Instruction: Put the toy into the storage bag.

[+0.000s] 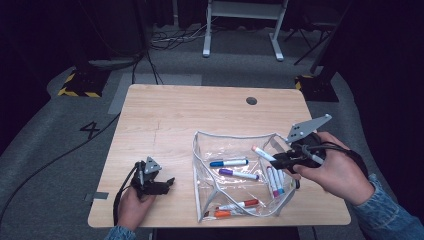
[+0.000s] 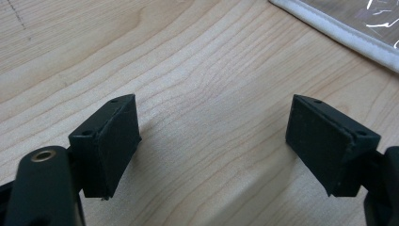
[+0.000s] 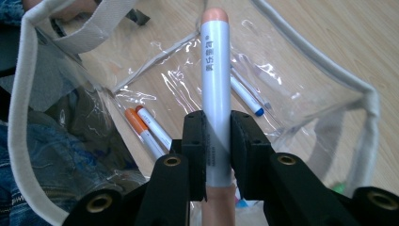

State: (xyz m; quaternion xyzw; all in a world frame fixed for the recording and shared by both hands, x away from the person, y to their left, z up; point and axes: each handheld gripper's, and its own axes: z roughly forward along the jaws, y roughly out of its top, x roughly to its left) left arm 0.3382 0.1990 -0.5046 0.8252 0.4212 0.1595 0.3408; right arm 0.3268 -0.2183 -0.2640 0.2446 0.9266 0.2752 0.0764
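At the right of the high view, a white marker with a salmon cap [image 1: 262,153] is being gripped by the right tongs [image 1: 278,160] above the clear pouch [image 1: 202,165]. At lower left, the left tongs [image 1: 169,183] are being held wide over the bare counter [image 1: 165,115].

white marker [image 3: 216,94] with peach cap, clear white-trimmed pouch [image 1: 220,136], pale wooden table [image 1: 165,115]

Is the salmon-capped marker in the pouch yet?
Not yet: the right tongs hold the marker above the clear pouch, its mouth open.
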